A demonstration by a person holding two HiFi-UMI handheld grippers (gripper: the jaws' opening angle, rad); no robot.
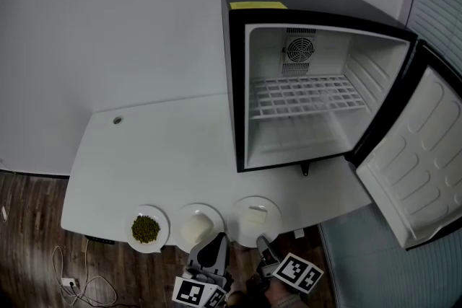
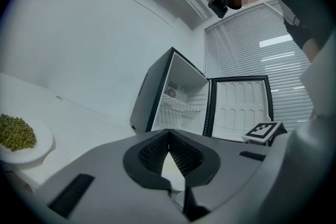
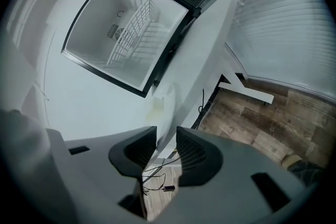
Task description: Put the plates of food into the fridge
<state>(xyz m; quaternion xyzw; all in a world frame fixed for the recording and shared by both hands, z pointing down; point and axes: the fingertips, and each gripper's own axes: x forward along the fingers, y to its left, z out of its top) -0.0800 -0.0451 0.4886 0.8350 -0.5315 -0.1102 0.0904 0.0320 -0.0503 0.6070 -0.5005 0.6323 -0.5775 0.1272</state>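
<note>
Plates of food [image 1: 216, 221], three in a row along the near edge of the table [image 1: 166, 148], none yet in the fridge [image 1: 303, 126]. Nearest, the left gripper [image 1: 209, 249] at the near rim of the middle plate [image 1: 186, 213], held level, tips closed together (only a pale sliver visible in the gap behind them, no rim seen pinched). Beside it, the right gripper [image 1: 265, 247], rolled onto its side and tipped downward, jaws apart, the right plate [image 1: 245, 207] edge-on in the mouth without any press from the pads, likely lined up that way to bite the thin rim. Further left, the plate of green beans [image 1: 163, 227], untouched. Beyond, bare tabletop, then the fridge with its door [image 1: 415, 155] swung wide to the right and its wire shelf [image 1: 303, 96] bare, presumably left open to keep both hands free for carrying.
</note>
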